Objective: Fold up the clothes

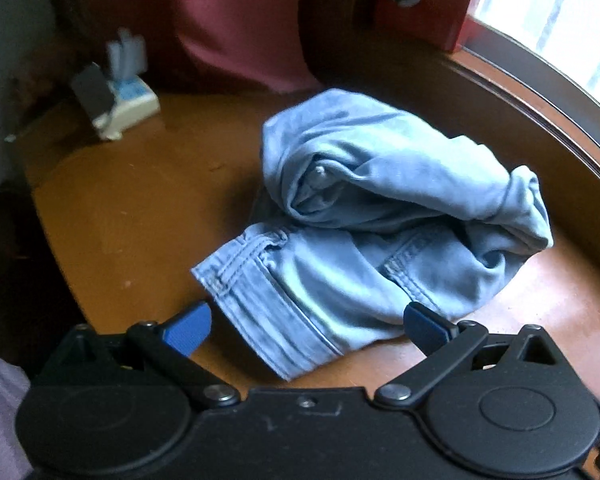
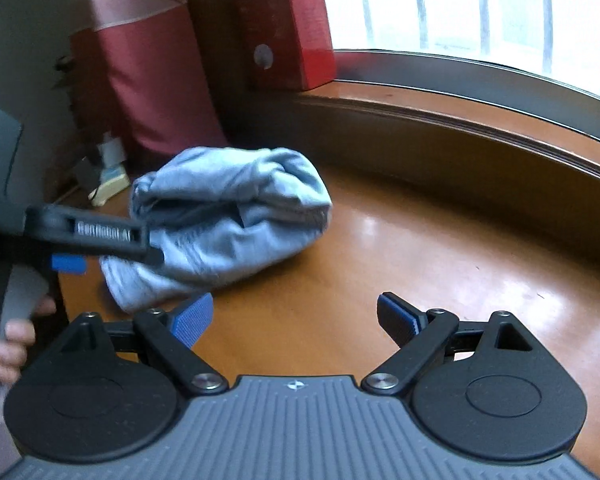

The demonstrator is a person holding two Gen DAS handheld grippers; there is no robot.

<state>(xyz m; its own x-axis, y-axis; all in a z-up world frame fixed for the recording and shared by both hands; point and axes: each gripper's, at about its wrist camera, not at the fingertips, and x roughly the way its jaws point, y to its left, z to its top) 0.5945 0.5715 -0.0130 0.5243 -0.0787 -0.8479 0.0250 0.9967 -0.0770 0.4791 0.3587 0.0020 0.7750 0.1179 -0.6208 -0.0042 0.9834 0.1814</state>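
A crumpled pair of light blue denim jeans (image 1: 372,208) lies bunched on the glossy orange-brown wooden tabletop (image 1: 112,208), its stitched waistband end spread flat toward the near edge and the rest rolled into a loose heap behind it. The left hand-held gripper (image 1: 306,326) has its blue-padded fingers (image 1: 188,330) spread wide on either side of the waistband end, holding nothing; whether the pads touch the cloth is unclear. The right hand-held gripper (image 2: 294,320) is also spread wide and empty, above bare tabletop (image 2: 440,248) just to the right of the jeans (image 2: 228,220). In the right wrist view the left hand-held gripper (image 2: 100,246) reaches over the garment's left end. A dark red box (image 2: 296,36) stands on the window ledge behind, and a small cream-coloured device (image 1: 120,112) sits at the far left of the tabletop.
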